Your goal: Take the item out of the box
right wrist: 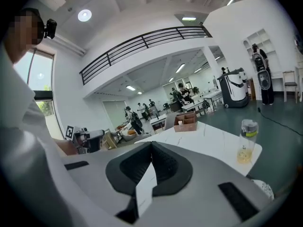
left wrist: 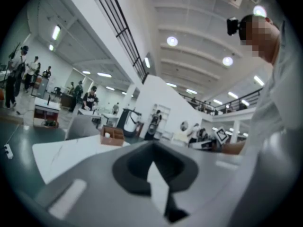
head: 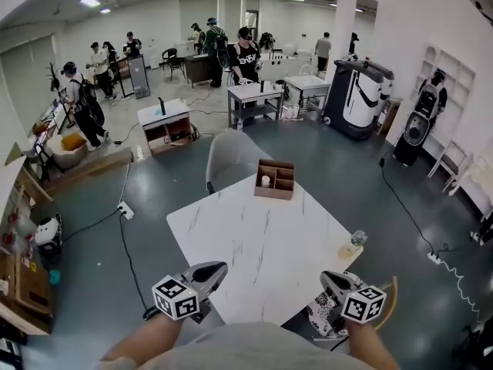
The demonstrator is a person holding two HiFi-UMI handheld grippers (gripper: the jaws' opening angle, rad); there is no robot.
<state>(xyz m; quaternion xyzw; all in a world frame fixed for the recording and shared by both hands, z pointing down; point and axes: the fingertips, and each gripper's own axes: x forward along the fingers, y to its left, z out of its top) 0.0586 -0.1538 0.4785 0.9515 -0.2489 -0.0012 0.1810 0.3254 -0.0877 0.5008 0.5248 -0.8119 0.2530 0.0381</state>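
A brown cardboard box [head: 275,179] with dividers stands at the far edge of the white marble table [head: 262,253]. A small white item [head: 266,181] sits in its near-left compartment. My left gripper [head: 214,269] hovers at the table's near-left edge, jaws shut and empty. My right gripper [head: 326,277] is held at the near-right edge, also shut with nothing in it. Both are far from the box. The left gripper [left wrist: 152,143] view shows the box [left wrist: 111,136] far ahead. In the right gripper [right wrist: 151,143] view the box [right wrist: 185,121] is also distant.
A clear bottle [head: 356,241] with a little yellow liquid stands on the table's right edge, also seen as the bottle [right wrist: 247,141] in the right gripper view. A grey chair [head: 231,156] is behind the table. Several people and desks are farther back in the hall.
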